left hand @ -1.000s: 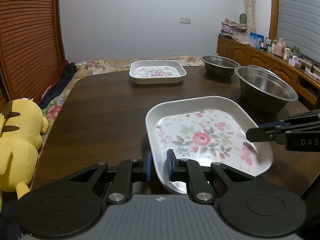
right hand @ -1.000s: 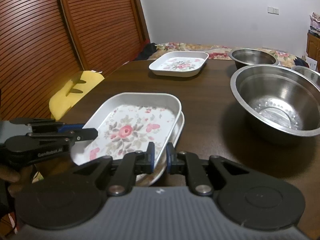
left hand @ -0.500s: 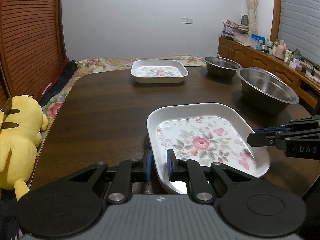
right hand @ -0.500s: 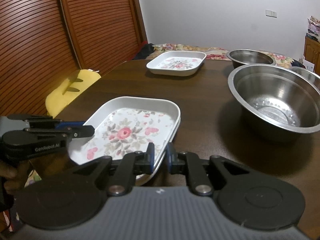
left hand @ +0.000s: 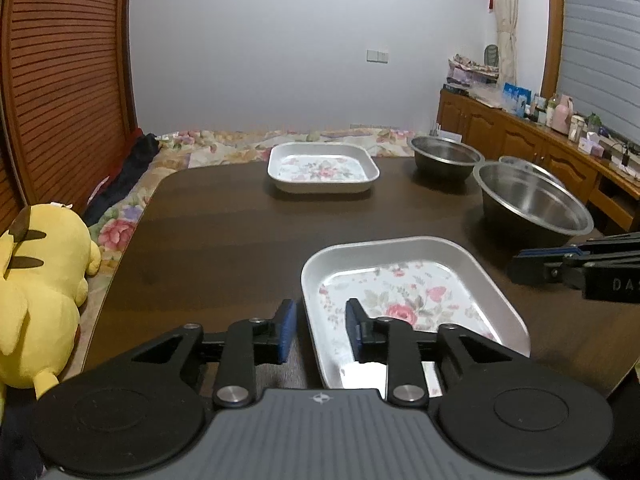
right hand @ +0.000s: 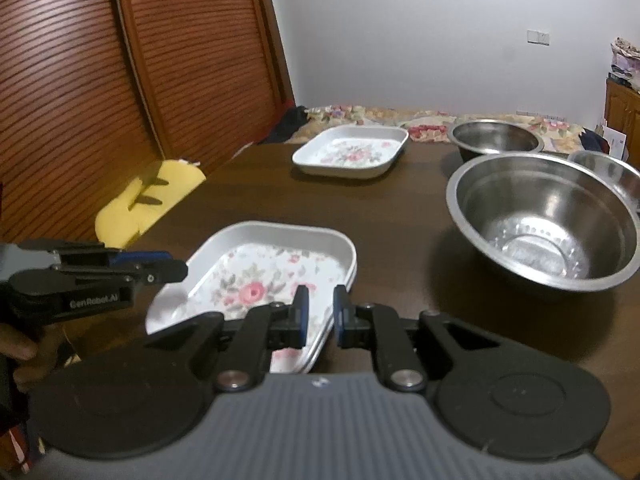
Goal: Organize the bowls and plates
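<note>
A white floral plate (left hand: 404,292) lies on the dark wooden table (left hand: 224,240), stacked on another plate whose rim shows under it in the right wrist view (right hand: 280,264). My left gripper (left hand: 318,330) is open, its fingers straddling the plate's near left rim without clamping it. My right gripper (right hand: 319,314) is open, its jaws a little apart astride the plate's right rim. A second floral plate (left hand: 322,168) sits at the far side. Three steel bowls stand at right: a large one (right hand: 548,220), a smaller one (right hand: 496,140) behind, and another (right hand: 604,164) partly hidden.
A yellow plush toy (left hand: 36,292) sits off the table's left edge. A wooden slatted door (right hand: 120,80) stands on the left. A flowered bedspread (left hand: 240,140) lies beyond the table. A wooden sideboard (left hand: 540,148) with small items runs along the right wall.
The held plate came down onto the plate beneath it. Both grippers opened and let go of its rim, the left one wider.
</note>
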